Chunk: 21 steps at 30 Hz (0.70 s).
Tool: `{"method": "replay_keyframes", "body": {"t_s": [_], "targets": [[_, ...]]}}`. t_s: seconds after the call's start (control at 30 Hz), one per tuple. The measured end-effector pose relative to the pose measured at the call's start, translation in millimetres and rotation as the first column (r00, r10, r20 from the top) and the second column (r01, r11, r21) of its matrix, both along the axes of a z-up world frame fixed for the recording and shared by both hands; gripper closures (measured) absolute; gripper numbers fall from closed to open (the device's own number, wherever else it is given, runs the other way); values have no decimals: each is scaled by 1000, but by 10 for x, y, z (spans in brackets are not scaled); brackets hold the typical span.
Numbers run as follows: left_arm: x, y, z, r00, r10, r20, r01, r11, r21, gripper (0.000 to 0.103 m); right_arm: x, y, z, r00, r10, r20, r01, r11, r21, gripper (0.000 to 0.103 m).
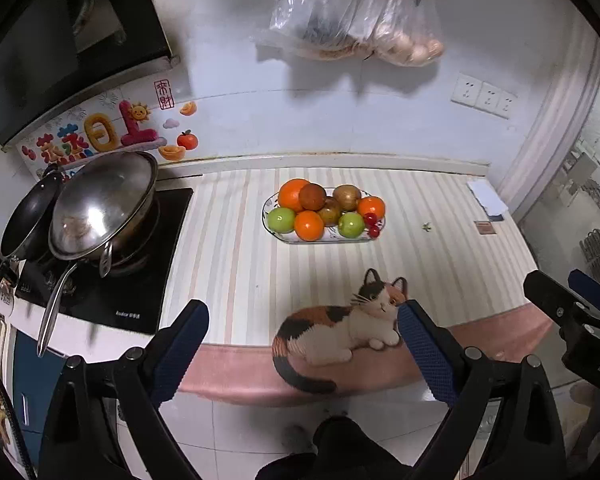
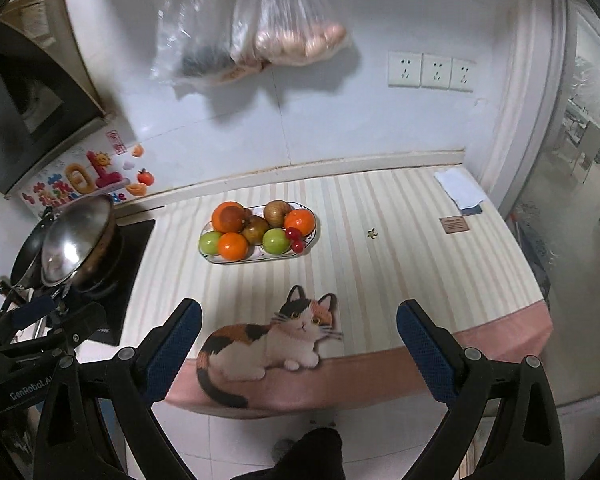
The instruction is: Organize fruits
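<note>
Left gripper [image 1: 302,344]: jaws apart, empty, held back at desk [image 1: 236,264] edge.
Right gripper [image 2: 298,344]: jaws apart, empty.
Fruits: heaped on plate [image 1: 269,224], 12 o'clock, well apart.

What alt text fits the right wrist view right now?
An oval plate piled with oranges, green apples, brown fruit and cherries sits mid-counter on a striped cloth. The open, empty right tongs frame a cat picture at the near edge; a wok stands at left.
</note>
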State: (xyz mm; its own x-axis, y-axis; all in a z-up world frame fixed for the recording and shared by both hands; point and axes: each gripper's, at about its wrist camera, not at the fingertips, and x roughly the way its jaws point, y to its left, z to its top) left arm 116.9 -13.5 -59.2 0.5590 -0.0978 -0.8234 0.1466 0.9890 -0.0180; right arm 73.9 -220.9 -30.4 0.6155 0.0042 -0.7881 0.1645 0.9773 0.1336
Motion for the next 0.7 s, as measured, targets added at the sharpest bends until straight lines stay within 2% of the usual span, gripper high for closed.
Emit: {"method": "replay_keyframes", "body": {"t_s": [0.2, 0.33, 0.53, 0.7], "targets": [[-355, -38, 193, 999, -1, 49, 1, 1000, 5, 6, -501, 133, 293, 998, 30, 57, -29, 999, -22, 3], [-469, -59, 299, 996, 19, 82, -20, 1000, 0, 6, -656, 130, 422, 995, 49, 87, -46, 998, -38, 3], [-516, -142, 349, 995, 35, 97, -34, 999, -13, 6, -735, 26, 525, 993, 68, 97, -64, 997, -49, 3], [-367, -179, 277, 994, 55, 90, -54, 998, -14, 6, -560, -94, 442, 994, 71, 82, -68, 997, -37, 3]]}}
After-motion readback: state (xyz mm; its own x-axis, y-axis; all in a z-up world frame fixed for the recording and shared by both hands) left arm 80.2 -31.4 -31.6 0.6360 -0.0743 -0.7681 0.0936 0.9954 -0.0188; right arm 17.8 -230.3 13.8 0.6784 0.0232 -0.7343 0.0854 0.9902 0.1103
